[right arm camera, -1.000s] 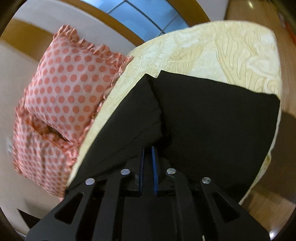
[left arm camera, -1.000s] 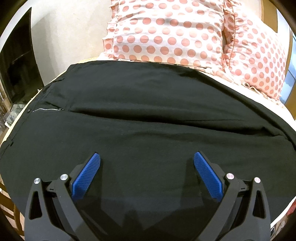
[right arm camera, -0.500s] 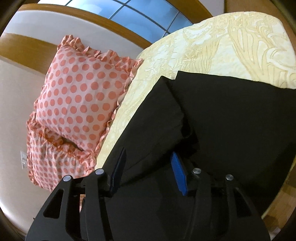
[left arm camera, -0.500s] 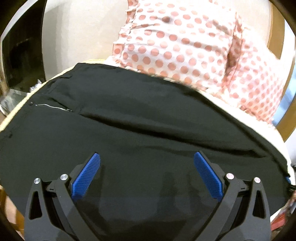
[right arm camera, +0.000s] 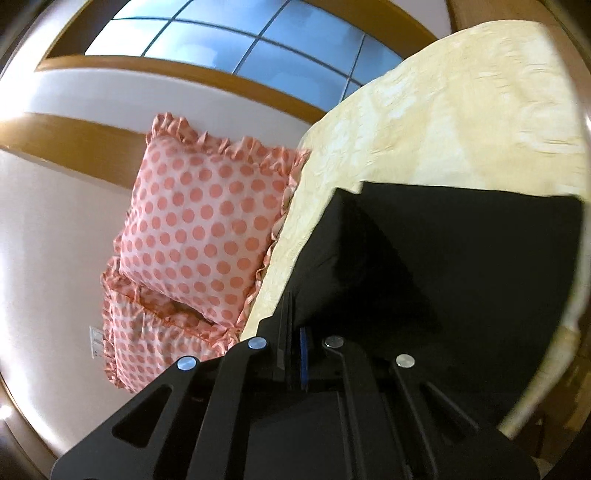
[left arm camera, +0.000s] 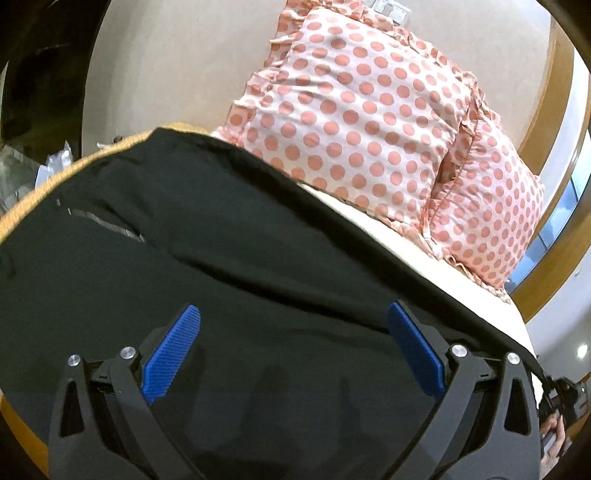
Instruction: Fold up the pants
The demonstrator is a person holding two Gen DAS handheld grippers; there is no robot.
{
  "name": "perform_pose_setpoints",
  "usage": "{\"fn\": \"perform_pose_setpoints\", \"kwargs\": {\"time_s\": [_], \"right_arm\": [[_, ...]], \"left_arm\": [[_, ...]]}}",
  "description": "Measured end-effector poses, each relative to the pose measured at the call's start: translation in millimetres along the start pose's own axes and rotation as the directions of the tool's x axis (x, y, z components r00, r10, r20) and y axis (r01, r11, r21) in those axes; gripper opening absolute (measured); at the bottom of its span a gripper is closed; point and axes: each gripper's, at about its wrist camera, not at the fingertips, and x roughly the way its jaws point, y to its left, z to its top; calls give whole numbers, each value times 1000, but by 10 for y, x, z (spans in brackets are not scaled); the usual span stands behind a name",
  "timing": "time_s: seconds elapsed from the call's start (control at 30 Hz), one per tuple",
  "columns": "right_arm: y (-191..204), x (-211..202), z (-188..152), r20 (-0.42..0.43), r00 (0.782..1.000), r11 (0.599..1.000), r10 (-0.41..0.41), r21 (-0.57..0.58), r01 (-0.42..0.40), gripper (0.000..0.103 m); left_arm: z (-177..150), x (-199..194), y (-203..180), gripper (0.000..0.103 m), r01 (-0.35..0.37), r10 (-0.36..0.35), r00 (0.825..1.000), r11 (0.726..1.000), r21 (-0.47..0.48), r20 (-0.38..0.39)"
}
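Note:
Black pants [left arm camera: 229, 258] lie spread across the bed, a zipper showing at the left; the leg end shows in the right wrist view [right arm camera: 461, 266]. My left gripper [left arm camera: 293, 339] is open, blue pads wide apart, just above the fabric and holding nothing. My right gripper [right arm camera: 293, 332] is shut on the far edge of the pant leg, and the cloth is lifted into a fold.
Two pink polka-dot pillows [left arm camera: 362, 122] lean on the wall behind the pants; they also show in the right wrist view [right arm camera: 199, 229]. The cream bedspread [right arm camera: 443, 110] runs to the bed's edge. A window [right arm camera: 258, 33] is above.
The right gripper opened half a second ago, then shut again on the pant-leg edge and lifted it. The left gripper tilted upward and stayed open.

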Motion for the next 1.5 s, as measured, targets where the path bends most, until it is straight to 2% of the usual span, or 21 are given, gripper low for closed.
{"fn": "perform_pose_setpoints", "kwargs": {"time_s": [0.13,0.27,0.4,0.5,0.67,0.7,0.73,0.8,0.83,0.87,0.9,0.93,0.97,1.1,1.23,1.3,1.33,1.4,1.5], "right_arm": [[-135,33,-87,-34,997,998,-68,0,69,3],[-101,68,-73,-35,996,996,-83,-31,82,2],[-110,95,-61,-45,995,995,-91,-37,90,2],[-83,96,-69,-47,993,993,-107,-58,104,2],[-85,91,-61,-56,992,991,-117,-65,113,2],[-79,94,-60,-57,991,991,-120,-68,116,2],[-74,98,-58,-59,991,990,-124,-72,119,2],[-67,108,-49,-61,990,990,-125,-75,120,2],[-62,118,-39,-64,990,990,-124,-77,119,2],[-63,123,-30,-65,990,990,-122,-78,117,2],[-61,136,-15,-67,991,990,-119,-81,114,2],[-53,147,-6,-68,991,990,-118,-84,112,2],[-47,156,7,-69,991,990,-116,-88,110,2],[15,165,93,-59,994,992,-96,-94,90,2],[162,44,221,-16,998,991,-59,-120,57,2],[228,-76,273,13,999,990,-38,-135,39,2],[242,-122,289,24,999,990,-32,-138,35,2],[220,-235,312,45,998,990,-34,-135,40,2],[69,-284,287,39,996,990,-80,-109,83,2]], "left_arm": [[290,-15,46,101,-55,54,998,997,45,26],[713,209,132,101,-95,96,995,993,63,-4],[1116,704,200,101,-140,146,986,988,72,-85],[1376,1273,271,100,-166,169,967,986,32,-192],[1615,1963,338,81,-181,152,939,981,-64,-309],[1651,2105,365,80,-198,161,930,977,-81,-329],[1668,2179,394,75,-215,171,925,972,-96,-340],[1680,2320,489,53,-241,176,913,961,-139,-367],[1659,2360,574,25,-241,156,910,953,-183,-385],[1638,2362,646,16,-230,129,911,948,-222,-392],[1611,2332,718,14,-219,104,915,940,-263,-391],[1578,2235,788,12,-201,81,926,932,-302,-369],[1566,2146,810,10,-197,79,931,931,-308,-358],[1518,1460,700,9,-164,104,963,957,-239,-248],[1292,385,531,9,-102,86,992,980,-174,-95],[1125,1,479,9,-99,92,995,983,-153,-49],[919,-284,474,9,-105,104,994,984,-146,-19],[574,-587,511,9,-126,128,992,980,-155,0],[-50,-770,734,9,-171,168,985,960,-220,-31]]}}
